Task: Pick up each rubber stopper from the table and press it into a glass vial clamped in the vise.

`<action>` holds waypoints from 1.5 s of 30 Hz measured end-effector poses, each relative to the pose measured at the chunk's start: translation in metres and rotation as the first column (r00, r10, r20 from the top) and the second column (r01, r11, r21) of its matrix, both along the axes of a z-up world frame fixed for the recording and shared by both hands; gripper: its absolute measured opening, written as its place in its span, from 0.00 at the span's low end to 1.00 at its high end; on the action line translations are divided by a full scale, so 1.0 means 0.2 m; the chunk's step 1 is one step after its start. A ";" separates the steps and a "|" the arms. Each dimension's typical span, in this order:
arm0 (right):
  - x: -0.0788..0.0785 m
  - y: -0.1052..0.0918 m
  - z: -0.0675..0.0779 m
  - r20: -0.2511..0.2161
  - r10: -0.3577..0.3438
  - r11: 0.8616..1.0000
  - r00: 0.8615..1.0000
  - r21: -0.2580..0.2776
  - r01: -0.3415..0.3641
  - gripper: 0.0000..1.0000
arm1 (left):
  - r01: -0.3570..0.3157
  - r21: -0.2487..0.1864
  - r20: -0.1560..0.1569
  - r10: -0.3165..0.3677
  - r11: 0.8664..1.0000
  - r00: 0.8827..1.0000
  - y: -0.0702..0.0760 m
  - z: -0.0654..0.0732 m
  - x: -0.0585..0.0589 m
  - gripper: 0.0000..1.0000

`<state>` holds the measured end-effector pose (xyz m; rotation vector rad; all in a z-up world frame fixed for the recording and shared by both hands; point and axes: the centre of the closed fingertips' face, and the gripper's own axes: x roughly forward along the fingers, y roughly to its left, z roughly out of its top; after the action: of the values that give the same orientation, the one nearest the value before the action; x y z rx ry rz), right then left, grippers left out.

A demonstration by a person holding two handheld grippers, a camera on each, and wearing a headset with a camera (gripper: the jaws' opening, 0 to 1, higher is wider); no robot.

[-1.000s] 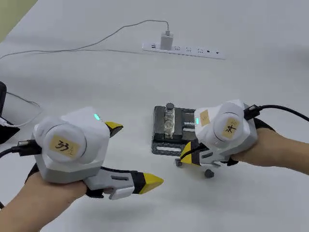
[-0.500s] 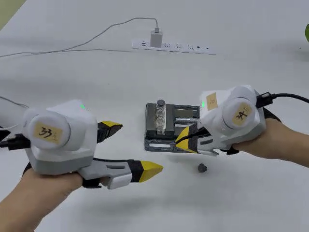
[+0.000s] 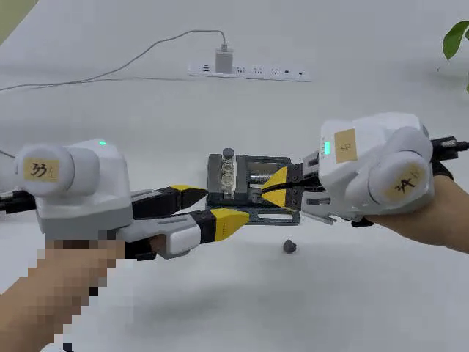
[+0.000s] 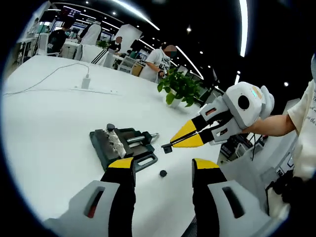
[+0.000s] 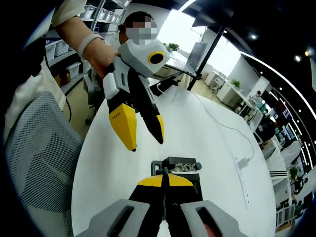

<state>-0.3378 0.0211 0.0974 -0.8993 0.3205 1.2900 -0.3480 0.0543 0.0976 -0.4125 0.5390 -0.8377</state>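
Step in hand: as I judge it, carrying a stopper to the vise for seating.
Right gripper (image 3: 272,189): its jaws are pinched together on a small dark rubber stopper (image 4: 167,147), held at the very tips. In the head view the tips hang just beside the 3 o'clock side of the vise (image 3: 249,161).
Left gripper (image 3: 212,205): its jaws stand wide apart with nothing between them. It points at the vise from about 8 o'clock, near its front corner.
Vial (image 3: 229,176): clear glass clamped toward the vise's 9 o'clock end, seemingly upright. A dark cap (image 3: 229,153) sits at its 12 o'clock end. I cannot tell how many vials are in the clamp, or which mouth is open.
Loose stopper (image 3: 290,246): lies on the white table (image 3: 366,293) at roughly 5 o'clock from the vise, apart from it.
Doing it well: find an uncapped mouth first. Bring the held stopper directly over that mouth with its narrow end toward the glass, then press along the vial's axis.
Grip: the hold is at the tips, so a sideways push would likely roll the stopper out.
Support: the left gripper is well placed to brace the vise body from 8 o'clock during the press.
Risk: an off-axis push could chip the glass or tip the vial in the clamp.
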 end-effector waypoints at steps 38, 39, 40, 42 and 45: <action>-0.18 0.05 0.19 0.158 0.152 0.982 0.976 0.090 -0.167 0.00 | 0.009 -0.233 -0.056 -0.023 0.972 0.998 -0.12 0.15 -0.08 0.04; -0.18 0.05 0.19 0.157 0.153 0.982 0.976 0.089 -0.168 0.00 | 0.010 -0.234 -0.058 -0.024 0.972 0.998 -0.13 0.15 -0.09 0.04; -0.18 0.05 0.19 0.159 0.155 0.982 0.975 0.088 -0.170 0.00 | 0.008 -0.240 -0.063 -0.024 0.971 0.998 -0.13 0.15 -0.09 0.03; -0.18 0.04 0.19 0.158 0.155 0.982 0.975 0.087 -0.170 0.00 | 0.007 -0.243 -0.062 -0.023 0.970 0.998 -0.13 0.15 -0.09 0.03; -0.17 0.04 0.20 0.145 0.142 0.983 0.979 0.095 -0.157 0.00 | 0.004 -0.248 -0.066 -0.021 0.969 0.998 -0.13 0.16 -0.08 0.03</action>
<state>-0.3727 0.0295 0.1368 -0.9301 0.0760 1.3621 -0.3649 0.0276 0.1287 -0.6698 0.5015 -0.9093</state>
